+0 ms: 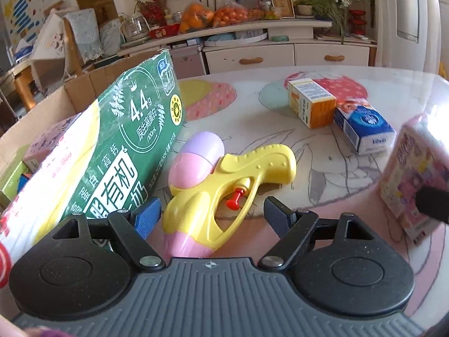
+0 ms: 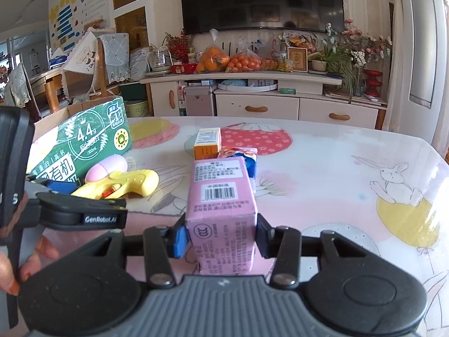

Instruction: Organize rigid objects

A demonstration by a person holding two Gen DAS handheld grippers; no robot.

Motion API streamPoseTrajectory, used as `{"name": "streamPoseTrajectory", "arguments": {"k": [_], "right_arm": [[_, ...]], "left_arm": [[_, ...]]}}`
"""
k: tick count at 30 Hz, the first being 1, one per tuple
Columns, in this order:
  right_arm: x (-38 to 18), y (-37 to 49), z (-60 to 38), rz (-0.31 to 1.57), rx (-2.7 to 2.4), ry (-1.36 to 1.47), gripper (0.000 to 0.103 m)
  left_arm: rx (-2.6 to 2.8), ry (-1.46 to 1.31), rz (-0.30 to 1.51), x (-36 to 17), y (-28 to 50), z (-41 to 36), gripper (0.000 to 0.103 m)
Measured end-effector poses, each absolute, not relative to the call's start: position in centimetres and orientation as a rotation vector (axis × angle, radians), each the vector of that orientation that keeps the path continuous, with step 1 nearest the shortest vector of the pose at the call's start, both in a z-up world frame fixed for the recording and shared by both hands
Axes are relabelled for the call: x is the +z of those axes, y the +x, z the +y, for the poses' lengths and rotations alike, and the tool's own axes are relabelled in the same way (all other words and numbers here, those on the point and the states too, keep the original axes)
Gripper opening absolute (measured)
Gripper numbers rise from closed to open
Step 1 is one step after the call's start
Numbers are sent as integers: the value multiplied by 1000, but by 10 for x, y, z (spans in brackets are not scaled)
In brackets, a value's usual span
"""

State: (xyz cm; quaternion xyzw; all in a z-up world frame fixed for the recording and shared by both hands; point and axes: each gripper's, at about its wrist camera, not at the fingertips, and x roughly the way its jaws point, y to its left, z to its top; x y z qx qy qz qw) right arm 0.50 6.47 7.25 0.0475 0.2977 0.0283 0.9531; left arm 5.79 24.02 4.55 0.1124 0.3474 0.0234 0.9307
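Left tool [image 1: 212, 213] wide, straddling water pistol [image 1: 224, 185] beside carton [image 1: 118, 151] for pickup; right tool [image 2: 221, 237] holds pink box [image 2: 221, 219].

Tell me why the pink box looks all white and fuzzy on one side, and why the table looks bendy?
In the left wrist view, bright light washes out the top of the pink box at the frame's right edge, where it also blurs. In the right wrist view the same box shows sharp print. Both fisheye views curve the table edge; glare whitens its far side in the left wrist view.
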Motion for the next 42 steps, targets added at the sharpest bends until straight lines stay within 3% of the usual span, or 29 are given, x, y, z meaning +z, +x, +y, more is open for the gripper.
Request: {"name": "streamPoseTrajectory", "arguments": {"k": [5,13,15,17,19,29,42], "right_arm": [[71,8,63,610,53,81,59],[69,16,65,612,61,69,60],[70,16,66,604,58,63,59],[69,16,67,599,58,60,49],[70,17,68,597,60,52,45],[72,18,72,581,56,29,44],[85,10,77,541,29,30,44]], "left_arm": [[52,186,715,50,61,237,101],[39,143,725,52,65,233,91],[40,144,723,51,65,233,90],[38,142,724,52,65,233,90],[36,138,728,52,64,233,89],[-20,44,750,65,53,243,89],[-176,-69,627,140,20,259,89]]}}
